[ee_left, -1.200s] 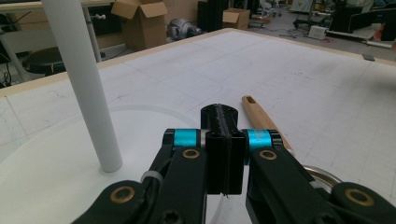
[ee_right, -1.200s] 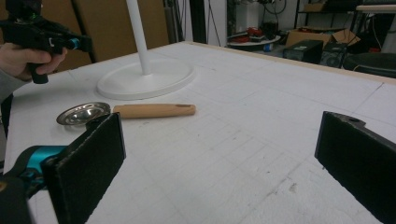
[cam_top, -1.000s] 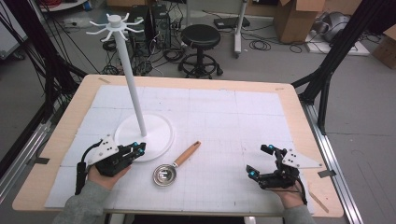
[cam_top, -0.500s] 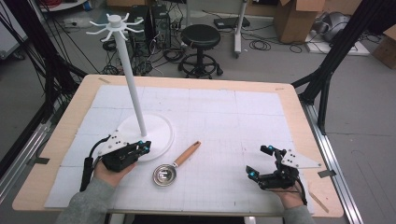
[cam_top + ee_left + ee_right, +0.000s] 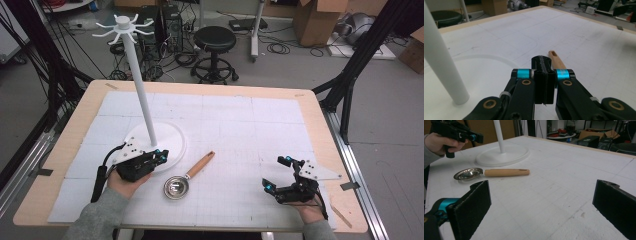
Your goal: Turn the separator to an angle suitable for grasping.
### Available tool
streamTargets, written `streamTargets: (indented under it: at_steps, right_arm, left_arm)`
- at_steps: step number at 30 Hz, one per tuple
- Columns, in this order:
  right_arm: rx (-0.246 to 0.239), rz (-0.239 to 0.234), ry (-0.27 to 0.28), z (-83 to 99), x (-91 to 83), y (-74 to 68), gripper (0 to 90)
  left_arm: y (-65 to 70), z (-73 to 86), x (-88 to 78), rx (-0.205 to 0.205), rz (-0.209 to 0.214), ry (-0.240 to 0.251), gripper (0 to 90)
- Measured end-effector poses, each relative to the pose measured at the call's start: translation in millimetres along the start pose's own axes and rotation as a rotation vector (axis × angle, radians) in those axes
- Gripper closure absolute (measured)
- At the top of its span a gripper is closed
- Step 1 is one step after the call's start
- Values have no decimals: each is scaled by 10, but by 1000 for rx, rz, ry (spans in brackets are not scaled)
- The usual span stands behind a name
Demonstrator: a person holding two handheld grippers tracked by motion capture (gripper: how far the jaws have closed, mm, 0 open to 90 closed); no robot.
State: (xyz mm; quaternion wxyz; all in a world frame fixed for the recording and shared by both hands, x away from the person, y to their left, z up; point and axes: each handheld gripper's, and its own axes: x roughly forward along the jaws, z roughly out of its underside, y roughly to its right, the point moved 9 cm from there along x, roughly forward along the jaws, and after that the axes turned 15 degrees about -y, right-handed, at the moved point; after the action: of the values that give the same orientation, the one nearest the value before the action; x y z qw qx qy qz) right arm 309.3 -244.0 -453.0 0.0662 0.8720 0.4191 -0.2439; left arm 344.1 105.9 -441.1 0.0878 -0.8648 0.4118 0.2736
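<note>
Left claw (image 5: 161,156) closed on nothing, over the white stand base's (image 5: 170,134) near rim. Ladle (image 5: 186,178) lies just right of it, mid-near bench (image 5: 280,130); its bowl seems hidden behind the claw in the left gripper view. Right claw (image 5: 275,175) open, near-right, wide bare bench between.

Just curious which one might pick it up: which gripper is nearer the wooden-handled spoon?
Left. The left gripper hovers just beside the spoon, near its bowl, over the stand's base. The right gripper sits farther off, across bare table.

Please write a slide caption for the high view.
Left gripper shut beside the stand; right gripper open; ladle between.
</note>
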Motion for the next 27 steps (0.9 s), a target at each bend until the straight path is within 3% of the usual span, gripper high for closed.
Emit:
streamTargets:
  at_steps: [7, 10, 20, 27]
  right_arm:
    - [-3, 2, 5, -3, -13, 7, 9]
    - [0, 1, 0, 3, -7, 5, 9]
    - [-3, 2, -3, 7, -9, 4, 9]
    - [-1, -1, 0, 5, -9, 3, 9]
  left_arm:
    - [-52, -7, 94, -24, 3, -21, 897]
    - [-50, -32, 126, -41, 25, -14, 896]
    - [-74, -43, 254, -51, 23, -31, 896]
    - [-31, -62, 363, -35, 27, -73, 896]
